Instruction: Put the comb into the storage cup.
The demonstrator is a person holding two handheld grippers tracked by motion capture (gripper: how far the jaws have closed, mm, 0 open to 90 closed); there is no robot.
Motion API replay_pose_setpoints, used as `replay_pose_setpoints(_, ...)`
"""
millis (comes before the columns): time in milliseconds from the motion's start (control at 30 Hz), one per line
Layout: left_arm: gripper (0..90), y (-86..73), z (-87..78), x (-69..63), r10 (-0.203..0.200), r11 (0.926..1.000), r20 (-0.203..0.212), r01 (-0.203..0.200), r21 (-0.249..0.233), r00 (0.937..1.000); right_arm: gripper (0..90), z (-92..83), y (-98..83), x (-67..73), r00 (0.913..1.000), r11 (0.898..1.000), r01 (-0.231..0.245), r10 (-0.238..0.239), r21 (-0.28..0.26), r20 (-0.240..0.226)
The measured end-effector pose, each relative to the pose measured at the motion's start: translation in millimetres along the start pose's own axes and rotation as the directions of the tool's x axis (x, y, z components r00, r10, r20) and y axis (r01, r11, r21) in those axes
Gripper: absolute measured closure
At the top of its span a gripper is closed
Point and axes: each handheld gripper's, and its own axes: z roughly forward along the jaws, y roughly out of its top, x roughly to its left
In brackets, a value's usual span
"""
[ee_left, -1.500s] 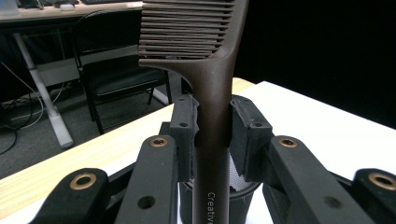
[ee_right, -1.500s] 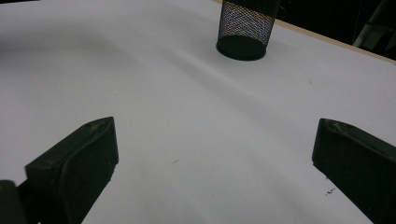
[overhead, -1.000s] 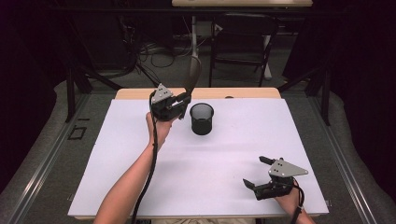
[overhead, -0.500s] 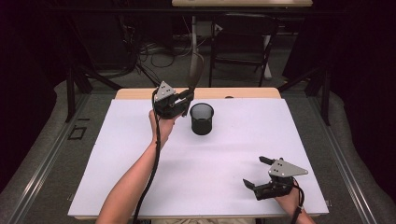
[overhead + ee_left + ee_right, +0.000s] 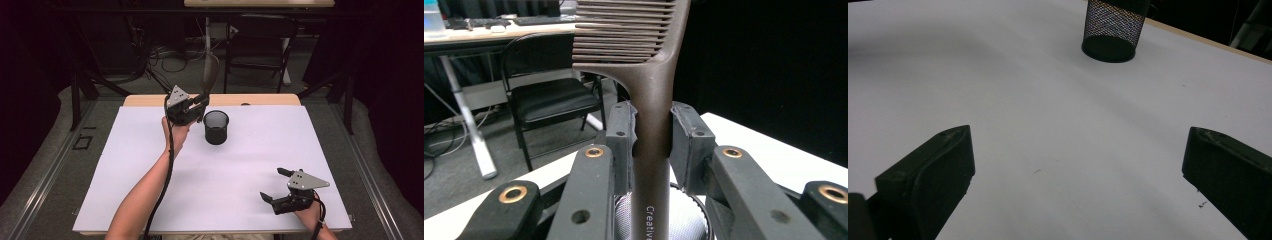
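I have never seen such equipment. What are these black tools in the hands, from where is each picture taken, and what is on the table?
A person sits at a white table and holds a hand-operated two-jaw gripper in each hand; there is no robot arm. One picture comes from a camera above the table. The other two come from small cameras riding on each gripper, looking along its jaws. The left gripper is raised and clamps the handle of a brown comb, teeth end up, beside a black mesh cup that stands on the table. The right gripper rests near the table's front edge, jaws wide open, holding nothing.
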Motion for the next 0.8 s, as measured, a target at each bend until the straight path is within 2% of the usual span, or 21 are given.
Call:
replay_pose_setpoints(167, 72.7, -0.1, 4.0, -1.7, 0.015, 0.9999, -0.001, -0.015, 0.007, 0.9999, 0.0, -0.2, -0.2, -0.4, 1.0000, 1.000, 0.000, 0.000, -0.004, 0.001)
replay_pose_setpoints(633, 72.7, -1.9, 11.9, -1.5, 0.003, 0.9998, 0.004, -0.003, -0.021, 1.0000, 0.1, -0.4, 0.0, -0.1, 1.0000, 1.000, 0.002, -0.002, -0.001, -0.001)
replay_pose_setpoints(800, 72.6, -2.5, 15.0, -2.1, 0.003, 0.9996, -0.005, -0.003, -0.028, 1.0000, 0.0, -0.3, -0.2, -0.3, 1.0000, 1.000, 0.001, -0.001, -0.001, -0.003)
